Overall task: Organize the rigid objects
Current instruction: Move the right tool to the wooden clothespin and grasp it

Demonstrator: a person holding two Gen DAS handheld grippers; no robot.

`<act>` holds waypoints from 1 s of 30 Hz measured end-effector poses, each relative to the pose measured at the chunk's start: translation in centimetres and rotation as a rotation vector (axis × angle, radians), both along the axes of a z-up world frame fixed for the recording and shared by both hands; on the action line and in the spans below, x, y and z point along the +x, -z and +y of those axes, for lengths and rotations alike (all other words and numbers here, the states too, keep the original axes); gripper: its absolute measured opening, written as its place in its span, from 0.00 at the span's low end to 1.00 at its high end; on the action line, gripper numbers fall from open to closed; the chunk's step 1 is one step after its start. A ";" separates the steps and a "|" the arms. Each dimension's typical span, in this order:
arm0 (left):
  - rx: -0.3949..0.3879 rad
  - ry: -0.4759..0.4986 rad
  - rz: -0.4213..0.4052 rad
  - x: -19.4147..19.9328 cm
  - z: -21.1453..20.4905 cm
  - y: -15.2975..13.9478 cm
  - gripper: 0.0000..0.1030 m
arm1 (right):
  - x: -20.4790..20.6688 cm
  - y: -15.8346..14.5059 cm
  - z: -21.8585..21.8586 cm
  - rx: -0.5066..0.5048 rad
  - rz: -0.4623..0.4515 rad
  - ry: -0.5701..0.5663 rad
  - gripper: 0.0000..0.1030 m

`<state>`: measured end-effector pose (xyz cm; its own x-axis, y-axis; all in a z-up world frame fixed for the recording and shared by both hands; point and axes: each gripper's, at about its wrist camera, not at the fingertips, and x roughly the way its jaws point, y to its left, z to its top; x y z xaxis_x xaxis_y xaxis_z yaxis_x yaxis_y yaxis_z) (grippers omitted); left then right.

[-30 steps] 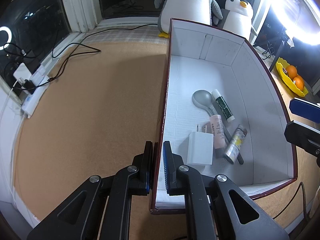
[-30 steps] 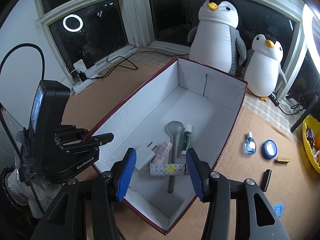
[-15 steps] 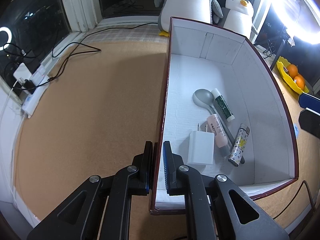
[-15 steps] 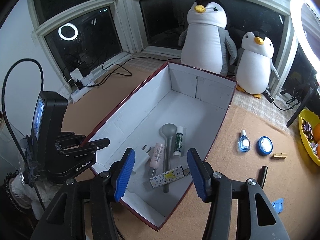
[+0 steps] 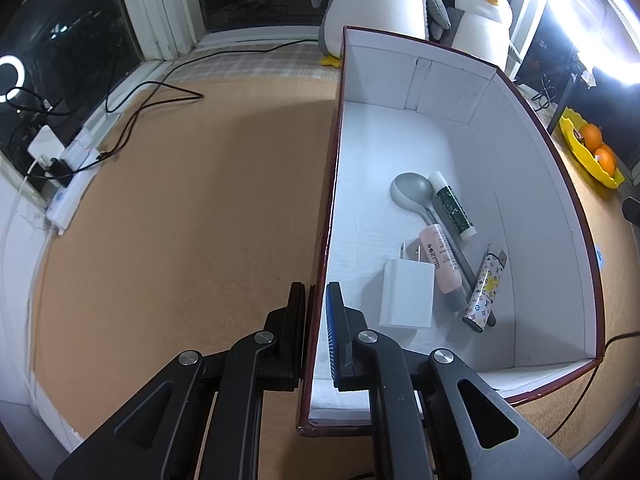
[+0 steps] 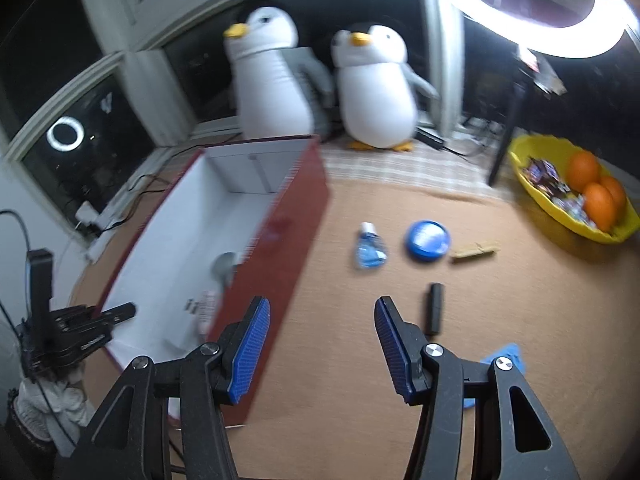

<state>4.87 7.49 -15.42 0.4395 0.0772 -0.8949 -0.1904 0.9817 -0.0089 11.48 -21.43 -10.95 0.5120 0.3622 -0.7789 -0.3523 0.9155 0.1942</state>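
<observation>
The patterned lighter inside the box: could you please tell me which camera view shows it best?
The left wrist view shows it best: the patterned lighter lies sharp and unobstructed on the white floor of the box, beside the spoon. In the blurred right wrist view, the box's red side wall hides that spot, so the lighter cannot be made out.

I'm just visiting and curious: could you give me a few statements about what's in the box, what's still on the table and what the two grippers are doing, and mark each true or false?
1. The left gripper is clamped on the box wall. True.
2. The right gripper carries the lighter. False: its jaws stand open with nothing between them; the lighter lies in the box.
3. A white charger lies inside the box. True.
4. The round blue tin is already in the box. False: it sits on the table beside a small blue bottle.
5. The yellow bowl is empty. False: it holds oranges and wrapped sweets.
</observation>
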 end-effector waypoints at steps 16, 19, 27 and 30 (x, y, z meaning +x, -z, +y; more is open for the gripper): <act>0.036 -0.014 0.022 0.1 -0.5 -0.1 0.09 | 7.7 5.3 -11.5 0.141 0.205 0.310 0.49; 0.039 -0.020 0.023 0.1 -0.5 -0.1 0.09 | 9.6 6.2 -12.3 0.195 0.242 0.357 0.49; 0.048 -0.029 0.031 0.3 -0.6 -0.1 0.09 | 14.0 9.2 -12.6 0.242 0.352 0.455 0.40; 0.043 -0.033 0.037 0.4 -0.5 0.0 0.09 | 15.1 9.9 -12.4 0.250 0.372 0.463 0.40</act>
<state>5.26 6.95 -15.43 0.4026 0.1299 -0.9061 -0.2221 0.9742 0.0410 26.62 -33.84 -20.89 0.3712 0.3620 -0.8551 0.2009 0.8678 0.4545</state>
